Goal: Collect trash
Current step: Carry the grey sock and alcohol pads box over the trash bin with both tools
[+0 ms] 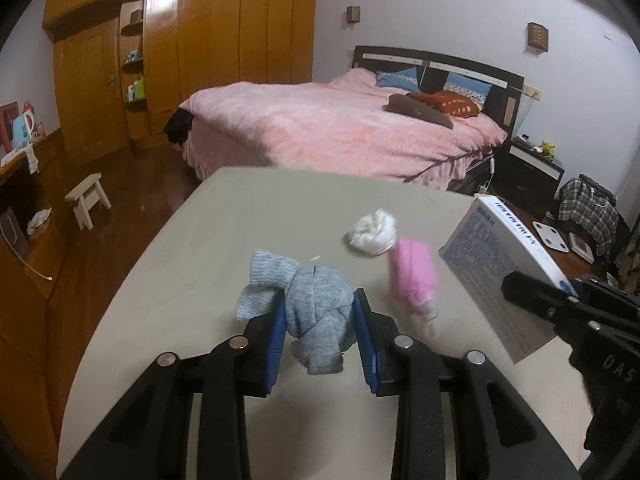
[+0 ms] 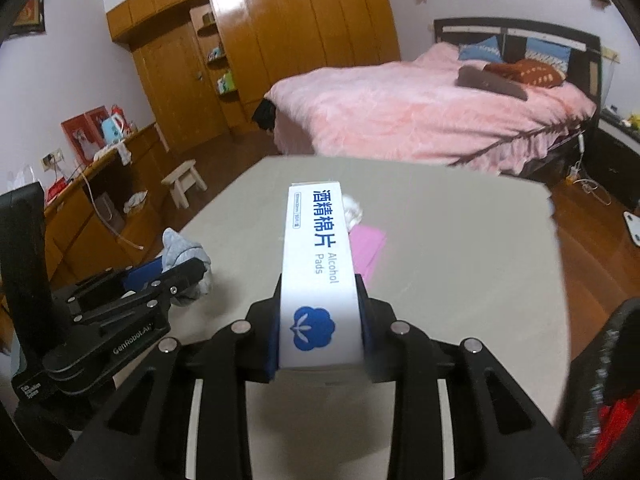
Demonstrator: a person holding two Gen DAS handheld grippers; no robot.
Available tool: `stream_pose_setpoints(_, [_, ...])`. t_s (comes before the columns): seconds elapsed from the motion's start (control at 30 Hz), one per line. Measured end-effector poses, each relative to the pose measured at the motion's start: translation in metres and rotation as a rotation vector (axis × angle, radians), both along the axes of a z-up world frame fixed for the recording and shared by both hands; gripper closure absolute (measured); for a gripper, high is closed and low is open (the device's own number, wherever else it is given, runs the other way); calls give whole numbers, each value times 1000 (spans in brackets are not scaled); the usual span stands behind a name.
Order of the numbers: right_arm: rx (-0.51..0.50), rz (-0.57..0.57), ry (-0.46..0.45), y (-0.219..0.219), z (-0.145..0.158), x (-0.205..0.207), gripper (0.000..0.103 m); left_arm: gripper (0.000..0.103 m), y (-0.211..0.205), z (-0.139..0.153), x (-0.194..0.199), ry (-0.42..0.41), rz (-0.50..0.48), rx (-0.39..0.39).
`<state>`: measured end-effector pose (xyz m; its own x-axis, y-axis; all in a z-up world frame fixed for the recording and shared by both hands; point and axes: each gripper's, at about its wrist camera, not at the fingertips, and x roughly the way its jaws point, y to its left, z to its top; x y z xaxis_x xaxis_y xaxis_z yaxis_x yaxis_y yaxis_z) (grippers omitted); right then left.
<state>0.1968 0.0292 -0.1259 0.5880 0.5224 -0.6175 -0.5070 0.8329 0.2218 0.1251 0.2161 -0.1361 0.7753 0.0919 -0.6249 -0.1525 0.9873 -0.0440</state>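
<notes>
Above the counter (image 1: pixel 168 264), your left gripper (image 1: pixel 320 316) pinches a grey sock (image 1: pixel 318 312) (bunched); your right gripper (image 2: pixel 320 320) clamps the alcohol-pads box (image 2: pixel 318 264).

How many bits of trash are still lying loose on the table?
2: a white wad mid-table and a pink piece just in front of it. The box may hide more in the right view.

Each gripper (image 1: pixel 320 320) is black with blue pads, silver rivets and white "GenRobot.AI" lettering.
</notes>
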Motion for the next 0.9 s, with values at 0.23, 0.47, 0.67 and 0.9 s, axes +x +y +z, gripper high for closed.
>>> stream_pose_setpoints(0.23, [10, -77, -51, -45, 33, -6, 74, 71, -36, 27, 2, -46, -67, -7])
stream_pose_setpoints(0.47, [7, -176, -80, -102, 53, -15, 74, 71, -95, 47, 11, -79, -177, -21])
stream_pose_setpoints(0.67, [-6, -265, -91, -148, 56, -27, 74, 71, -150, 56, 17, -95, -282, -29])
stream_pose_setpoints(0.9, [-37, -380, -97, -210, 52, -44, 74, 71, -208, 58, 22, -101, -386, -46])
